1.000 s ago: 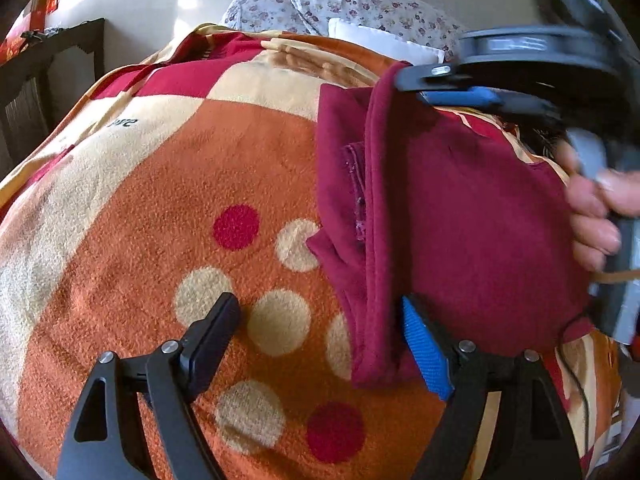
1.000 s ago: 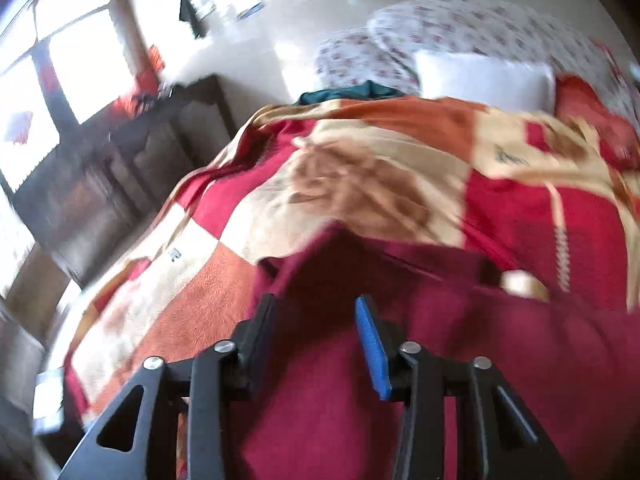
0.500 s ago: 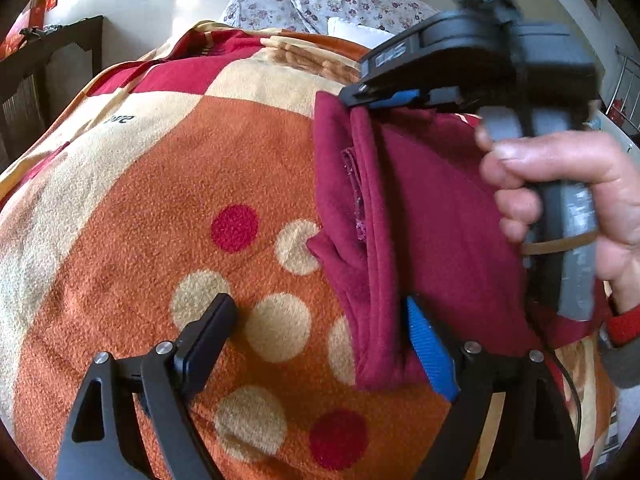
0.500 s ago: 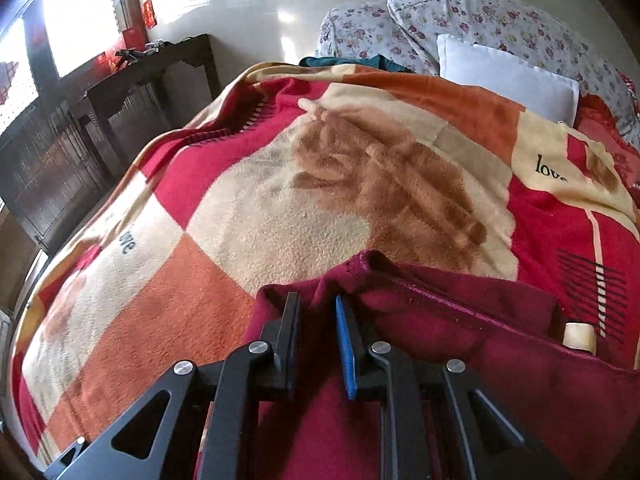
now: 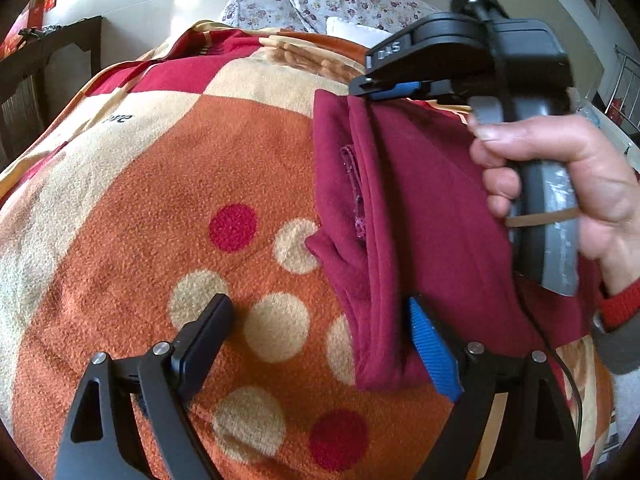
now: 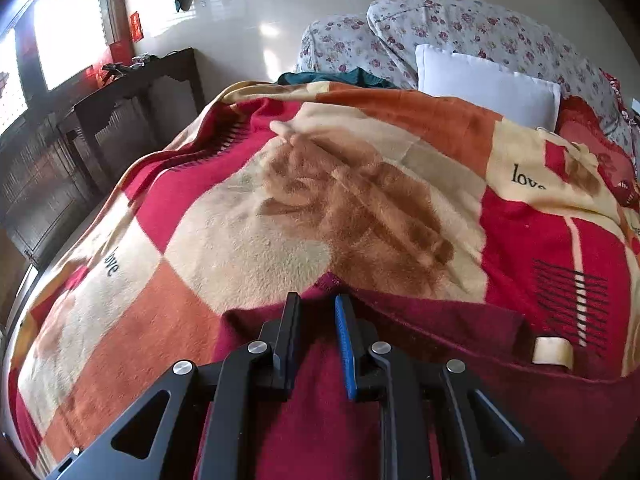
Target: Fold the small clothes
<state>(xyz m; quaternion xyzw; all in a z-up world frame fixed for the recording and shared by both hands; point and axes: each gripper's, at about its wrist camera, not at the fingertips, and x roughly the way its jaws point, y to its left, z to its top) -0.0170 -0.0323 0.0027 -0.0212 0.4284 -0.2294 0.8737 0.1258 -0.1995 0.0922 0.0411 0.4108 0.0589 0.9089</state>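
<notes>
Fleece everywhere in the left wrist view: a maroon garment lies on the orange, spotted blanket covering the bed, toward the right side of the frame. The left tongs are spread wide apart and holding nothing. The black finger sits on bare blanket, while the blue-padded one is tucked right against the garment's near corner. My guess is they're parked there to scoop up that bottom edge, or to pin it while the other end gets handled. At the far end, the right tongs are pinched on the top edge of the fabric, with the person's hand wrapped around the grey handle. Holding the far corner like that makes sense if you want to lift it and bring it over for a fold.

Right wrist view: same story from the other side. The right tongs sit close together with a ridge of the maroon garment bunched up between the pads, so I'd call that clamped on the cloth. There's still a sliver of gap, but it's filled with fabric. A small cream tag shows on the garment off to the right. A white pillow and floral bedding sit well beyond, at the head of the bed, out of the way.
</notes>
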